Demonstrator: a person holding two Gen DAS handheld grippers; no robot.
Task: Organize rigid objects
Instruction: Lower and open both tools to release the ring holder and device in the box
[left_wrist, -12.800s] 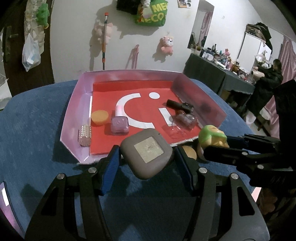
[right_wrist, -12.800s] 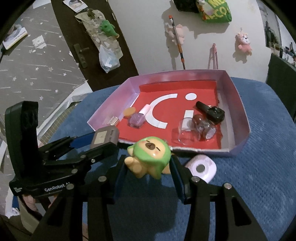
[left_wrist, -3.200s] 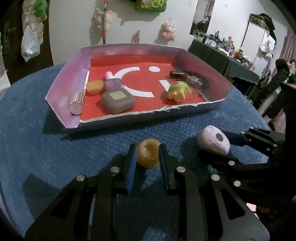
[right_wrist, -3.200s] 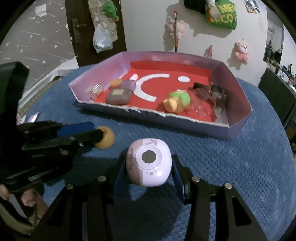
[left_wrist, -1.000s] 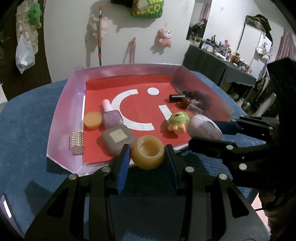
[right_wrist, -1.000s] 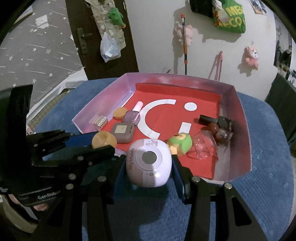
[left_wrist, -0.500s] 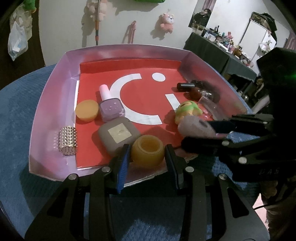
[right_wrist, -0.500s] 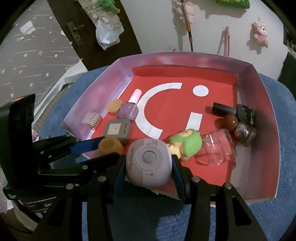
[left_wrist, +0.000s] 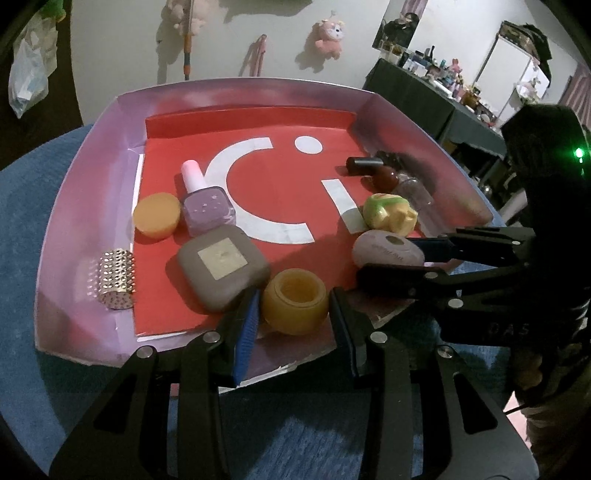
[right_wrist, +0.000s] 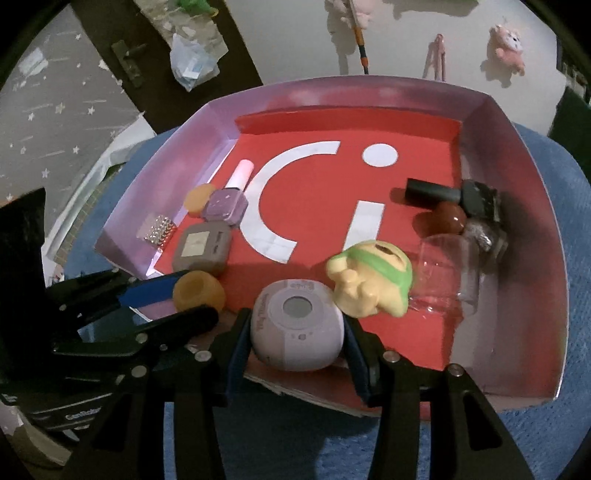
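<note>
Tongs first: the left tongs (left_wrist: 295, 314) are clamped on a small amber jar (left_wrist: 295, 301), blue pads pressing its round sides, and the jar stands upright with its open mouth facing up, at the near edge of the tray (left_wrist: 85, 177). Whether its base touches the red floor I cannot tell. The right tongs (right_wrist: 297, 332) are closed on a lilac rounded gadget (right_wrist: 297, 325), squeezing its left and right flanks; its flat face with the grey round window looks up toward the camera, and it hangs over the tray's near wall, right of the jar.

Just behind the jar, inside the tray, lies a taupe square compact (left_wrist: 221, 266) flat on its back, its pale panel upward, touching or nearly touching the jar. Left of it, against the tray's left wall, a silver studded cylinder (left_wrist: 115, 280) lies on its side, long axis running near to far. Behind the gadget sits a green-and-yellow toy figure (right_wrist: 369, 280), tipped over; beside it to the right lies a clear glass jar (right_wrist: 448, 273) on its side.

Farther in, an orange round lid (left_wrist: 157, 214) lies flat beside a lilac nail polish bottle (left_wrist: 207, 206), which lies down with its pink cap pointing to the tray's far wall. By the right wall a dark bottle (right_wrist: 476, 199) lies with its black cap pointing left, a reddish-brown round piece (right_wrist: 443, 219) against it.

The tray rests on a blue tabletop (left_wrist: 22, 236).
</note>
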